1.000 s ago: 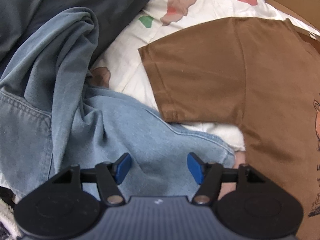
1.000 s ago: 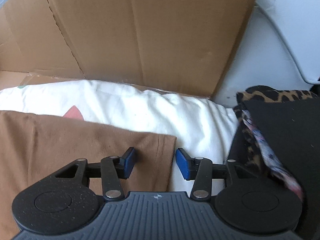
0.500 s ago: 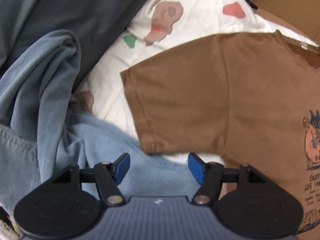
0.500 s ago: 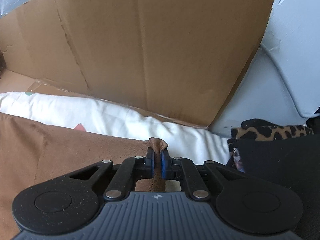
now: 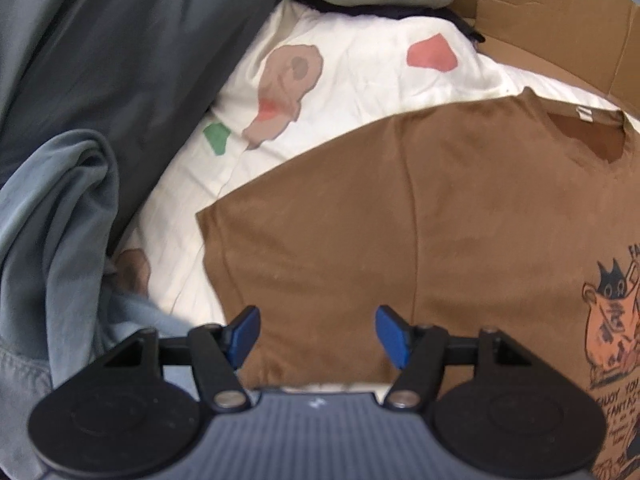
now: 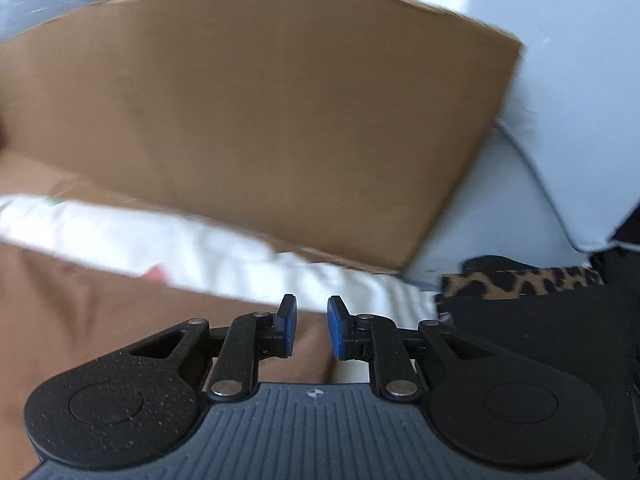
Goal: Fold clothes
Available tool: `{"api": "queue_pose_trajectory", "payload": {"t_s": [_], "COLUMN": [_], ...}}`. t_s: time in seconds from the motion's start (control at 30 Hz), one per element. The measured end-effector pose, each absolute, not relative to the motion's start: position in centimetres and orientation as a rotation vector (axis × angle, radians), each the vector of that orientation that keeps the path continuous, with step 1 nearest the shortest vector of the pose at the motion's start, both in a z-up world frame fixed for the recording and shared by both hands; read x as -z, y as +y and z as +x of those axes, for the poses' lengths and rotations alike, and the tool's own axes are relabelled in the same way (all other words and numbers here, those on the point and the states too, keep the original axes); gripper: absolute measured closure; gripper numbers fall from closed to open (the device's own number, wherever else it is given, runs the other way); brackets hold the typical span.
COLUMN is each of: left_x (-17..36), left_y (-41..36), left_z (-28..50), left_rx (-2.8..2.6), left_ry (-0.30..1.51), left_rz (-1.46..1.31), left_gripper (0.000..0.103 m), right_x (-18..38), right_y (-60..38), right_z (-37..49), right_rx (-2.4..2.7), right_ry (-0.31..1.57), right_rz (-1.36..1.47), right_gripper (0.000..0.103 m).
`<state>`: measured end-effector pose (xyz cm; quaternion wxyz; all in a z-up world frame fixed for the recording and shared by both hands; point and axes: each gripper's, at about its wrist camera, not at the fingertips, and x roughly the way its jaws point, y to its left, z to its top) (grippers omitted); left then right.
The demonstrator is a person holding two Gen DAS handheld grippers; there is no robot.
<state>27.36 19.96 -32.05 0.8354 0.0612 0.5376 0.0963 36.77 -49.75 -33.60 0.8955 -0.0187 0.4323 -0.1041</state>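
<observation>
The brown T-shirt lies flat on the white sheet, the left gripper wide open above its sleeve, the right gripper opening with, seemingly, nothing pinched.

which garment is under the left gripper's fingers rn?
The brown T-shirt, its sleeve end. It alone lies spread flat with a cartoon print; the denim and dark grey garment are bunched off left.

A brown cardboard panel stands behind a white printed sheet, beside a pale grey surface.
</observation>
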Motion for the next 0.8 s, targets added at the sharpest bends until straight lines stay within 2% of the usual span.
{"api": "queue_pose_trajectory", "payload": {"t_s": [0.33,0.4,0.53,0.8], "left_x": [32.5,32.6,32.3,32.7], "left_y": [18.7,18.8,18.9,18.4], "left_z": [28.3,28.3,28.3,29.3], "left_rx": [-0.163,-0.169,-0.163,-0.148], "left_ry": [1.124,1.132,1.131,1.103], "left_rz": [0.127,0.109,0.064,0.088], "left_gripper": [0.036,0.036,0.036,0.038], "right_x": [35.8,37.3,38.6,38.4], "right_y": [-46.8,-47.2,-47.1,-46.1], "right_z": [31.5,31.0,30.3,30.8], "right_rx": [0.158,0.154,0.202,0.283], "right_ry": [0.968,1.0,1.032,1.098], "right_rz": [-0.069,-0.012,-0.072,-0.185], "right_gripper": [0.079,0.071,0.068,0.069]}}
